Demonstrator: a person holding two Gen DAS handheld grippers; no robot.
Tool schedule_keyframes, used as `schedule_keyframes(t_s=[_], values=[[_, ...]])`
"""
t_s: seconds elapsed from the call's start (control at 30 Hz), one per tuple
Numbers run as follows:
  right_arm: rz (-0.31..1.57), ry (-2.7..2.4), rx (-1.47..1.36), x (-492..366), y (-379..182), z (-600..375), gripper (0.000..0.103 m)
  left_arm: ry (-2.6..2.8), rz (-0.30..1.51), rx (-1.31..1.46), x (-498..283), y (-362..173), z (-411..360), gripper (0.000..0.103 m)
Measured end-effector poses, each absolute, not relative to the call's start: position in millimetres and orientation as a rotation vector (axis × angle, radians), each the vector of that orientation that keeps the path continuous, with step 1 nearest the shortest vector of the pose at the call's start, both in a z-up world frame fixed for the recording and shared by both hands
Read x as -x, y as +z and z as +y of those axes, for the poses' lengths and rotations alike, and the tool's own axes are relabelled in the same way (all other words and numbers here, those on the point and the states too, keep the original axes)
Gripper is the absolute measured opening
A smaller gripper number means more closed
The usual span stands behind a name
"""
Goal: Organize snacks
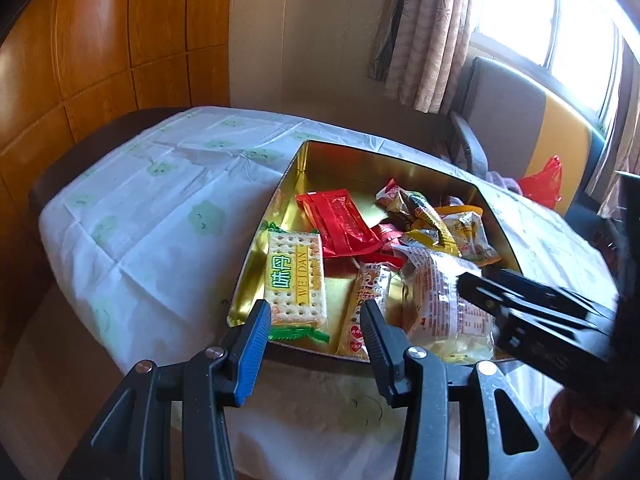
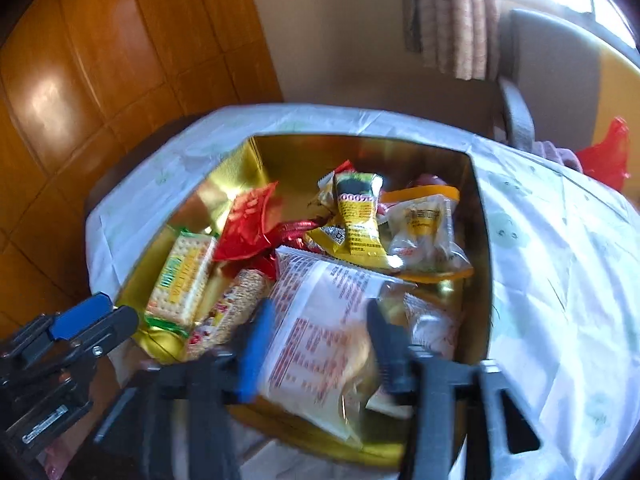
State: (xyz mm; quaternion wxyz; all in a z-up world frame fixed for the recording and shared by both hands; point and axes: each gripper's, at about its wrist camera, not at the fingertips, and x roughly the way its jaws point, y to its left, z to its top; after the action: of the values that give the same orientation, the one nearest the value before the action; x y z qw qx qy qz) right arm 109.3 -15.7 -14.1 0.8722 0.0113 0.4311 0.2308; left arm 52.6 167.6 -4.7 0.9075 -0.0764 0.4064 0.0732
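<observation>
Small room, wood panelling upper left, curtain (image 1: 424, 32) and bright window upper right, chair (image 1: 516, 120) behind. Table (image 1: 160, 208) under a white printed cloth, filling mid-frame. Gold tin (image 1: 360, 164) at centre, open, holding all snacks: white packet (image 2: 320, 328) at lower centre, red pack (image 1: 340, 220) mid-tin, cracker pack (image 1: 296, 276) along the tin's left wall, yellow pouches (image 2: 360, 216) toward the upper right.

Right gripper (image 2: 320, 324): jaws parted, white packet lying between them; pads not seen pressing, so likely released, though blur hides contact. Left gripper (image 1: 316, 320): half open, empty, low in frame, hovering at the tin's near rim over the cracker pack end.

Risks: white packet sits tilted on other wrappers, could slide or snag a finger on pulling back and get dragged out. Grippers close together at the near rim; could knock each other or shift the tin on the loose cloth.

Views: left wrist sharp, shows right gripper entering from right edge and cracker label. Right wrist blurred, but shows the white packet between its fingers and the tin's right wall, plus red bag (image 2: 604, 156) at right edge.
</observation>
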Motion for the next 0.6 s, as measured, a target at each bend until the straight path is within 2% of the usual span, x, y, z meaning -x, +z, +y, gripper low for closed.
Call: schedule_keyframes(t_s=[0.03, 0.07, 0.17, 0.2, 0.3, 0.6], values=[[0.87, 0.471, -0.046, -99.9, -9.5, -20.6, 0.071, 0.153, 0.84, 0.143, -51.0, -2.7, 164.7, 0.047], [0.846, 0.454, -0.057, -94.0, -4.5, -24.7, 0.074, 0.156, 0.838, 0.128, -48.8, -0.7, 161.9, 0.047], [0.766, 0.399, -0.072, -76.8, 8.4, -30.1, 0.094, 0.162, 0.835, 0.1, -40.1, 3.5, 155.3, 0.047], [0.74, 0.378, -0.069, -71.1, 11.3, -30.5, 0.103, 0.158, 0.83, 0.095, -37.2, 4.6, 154.3, 0.047], [0.658, 0.301, -0.047, -55.2, 25.5, -34.0, 0.103, 0.144, 0.814, 0.058, -28.8, 5.2, 147.7, 0.047], [0.634, 0.192, -0.038, -31.9, 28.5, -42.3, 0.103, 0.179, 0.795, 0.006, -18.1, 7.2, 142.2, 0.047]])
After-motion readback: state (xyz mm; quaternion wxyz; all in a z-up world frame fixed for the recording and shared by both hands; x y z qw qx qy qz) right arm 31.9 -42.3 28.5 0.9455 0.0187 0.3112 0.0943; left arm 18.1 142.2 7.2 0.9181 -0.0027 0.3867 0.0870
